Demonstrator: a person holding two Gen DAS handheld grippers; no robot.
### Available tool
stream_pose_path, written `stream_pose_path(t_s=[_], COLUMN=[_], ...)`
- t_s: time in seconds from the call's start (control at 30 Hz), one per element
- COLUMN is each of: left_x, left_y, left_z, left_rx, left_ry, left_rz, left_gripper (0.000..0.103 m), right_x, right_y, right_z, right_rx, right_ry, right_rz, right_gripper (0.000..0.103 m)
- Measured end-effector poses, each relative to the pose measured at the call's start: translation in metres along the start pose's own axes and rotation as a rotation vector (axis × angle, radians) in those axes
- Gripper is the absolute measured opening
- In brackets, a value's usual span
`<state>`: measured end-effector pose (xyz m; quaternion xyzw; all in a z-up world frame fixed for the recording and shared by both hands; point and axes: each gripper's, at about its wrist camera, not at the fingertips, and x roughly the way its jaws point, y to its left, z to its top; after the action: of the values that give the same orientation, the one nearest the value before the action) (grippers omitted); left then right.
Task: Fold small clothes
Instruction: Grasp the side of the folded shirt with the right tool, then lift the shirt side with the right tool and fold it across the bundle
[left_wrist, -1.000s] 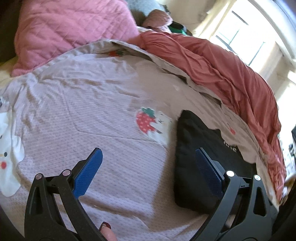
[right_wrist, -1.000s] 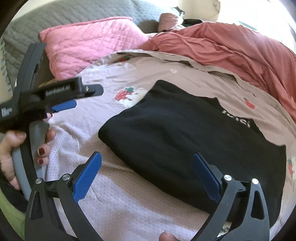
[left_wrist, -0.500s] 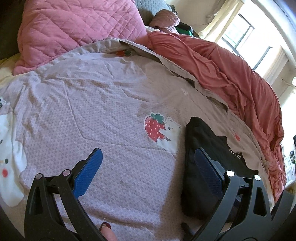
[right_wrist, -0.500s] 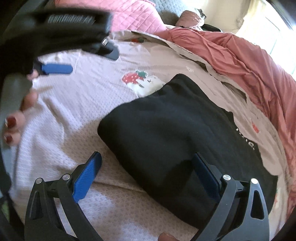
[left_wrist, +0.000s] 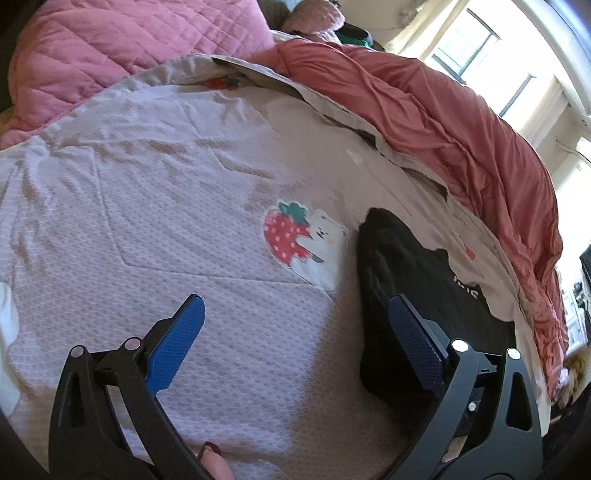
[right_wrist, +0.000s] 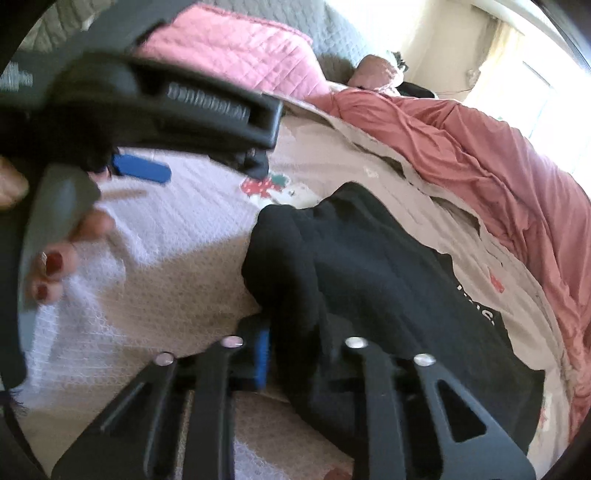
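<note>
the black garment (right_wrist: 369, 280) lies folded on the pale lilac bedspread (left_wrist: 184, 229), just to the right of a strawberry-and-bear patch (left_wrist: 303, 240) sewn into the cover, with a bit of white lettering showing near its far edge. the right gripper (right_wrist: 295, 347) has its jaws closing on the near left edge of that black garment; the cloth bunches up between the blue pads, and only one blue pad (right_wrist: 263, 354) peeks out beside the dark fabric. the left gripper (left_wrist: 295, 328) hangs over the bedspread with its jaws spread wide and nothing in them, one blue finger over bare cover, the other over the garment's left edge. from the right wrist view the left hand (right_wrist: 55, 258) shows on the grey handle, nails painted dark red, the tool blurred. a quilted pink pillow (left_wrist: 122, 51) sits at the head of the bed, and a rumpled coral duvet (left_wrist: 461, 136) is heaped along the far side by the bright window (left_wrist: 476, 55).
</note>
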<state>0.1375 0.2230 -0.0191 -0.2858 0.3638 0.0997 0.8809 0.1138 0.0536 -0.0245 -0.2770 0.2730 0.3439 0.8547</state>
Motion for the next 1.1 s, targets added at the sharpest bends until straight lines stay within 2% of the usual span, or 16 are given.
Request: stream_pose_path(t_s=[0.1,0.23,0.4,0.57,0.73,0.77,0.83,0.87,0.9,0.93,1.03,1.1], left_x=[0.004,0.017,0.031,0.059,0.083,0.085,0.092,0.095,0.096,0.096,0.089,0.084], left_y=[0.000,0.004,-0.001,-0.016,-0.040,-0.042,-0.048,-0.050,-0.054,-0.059,-0.069,-0.076], left_z=[-0.001,-0.005,0.007,0.017,0.022,0.022,0.021,0.020,0.019,0.019,0.017,0.017], left_rx=[-0.020,-0.132,-0.199,-0.201,-0.153,-0.155,-0.175,-0.186,-0.187,-0.166,-0.133,-0.116], left_ry=[0.020,0.092,0.136,0.236,0.309,0.315,0.352,0.376,0.390,0.395,0.390,0.387], left_rz=[-0.052,-0.223,-0.311,-0.360,-0.355,-0.358,-0.377,-0.394,-0.389,-0.364,-0.313,-0.294], left_gripper=[0.093,0.093,0.093,0.093,0.087,0.084,0.071,0.061,0.060,0.058,0.042,0.025], right_x=[-0.006,-0.008,-0.008,-0.009,-0.012,-0.013,-0.017,-0.019,-0.021,-0.024,-0.030,-0.037], right_y=[-0.016,-0.023,-0.021,-0.020,-0.029,-0.030,-0.032,-0.032,-0.033,-0.034,-0.042,-0.048], right_z=[-0.002,-0.006,-0.006,-0.009,-0.010,-0.011,-0.011,-0.011,-0.011,-0.011,-0.014,-0.016], right_rx=[0.077,0.127,0.133,0.146,0.188,0.196,0.206,0.211,0.216,0.226,0.262,0.290], right_ry=[-0.028,-0.032,-0.035,-0.043,-0.064,-0.068,-0.081,-0.089,-0.098,-0.108,-0.119,-0.136], right_rz=[0.052,0.099,0.108,0.122,0.158,0.163,0.168,0.171,0.174,0.176,0.192,0.197], right_gripper=[0.011,0.010,0.010,0.010,0.009,0.009,0.009,0.009,0.009,0.009,0.008,0.008])
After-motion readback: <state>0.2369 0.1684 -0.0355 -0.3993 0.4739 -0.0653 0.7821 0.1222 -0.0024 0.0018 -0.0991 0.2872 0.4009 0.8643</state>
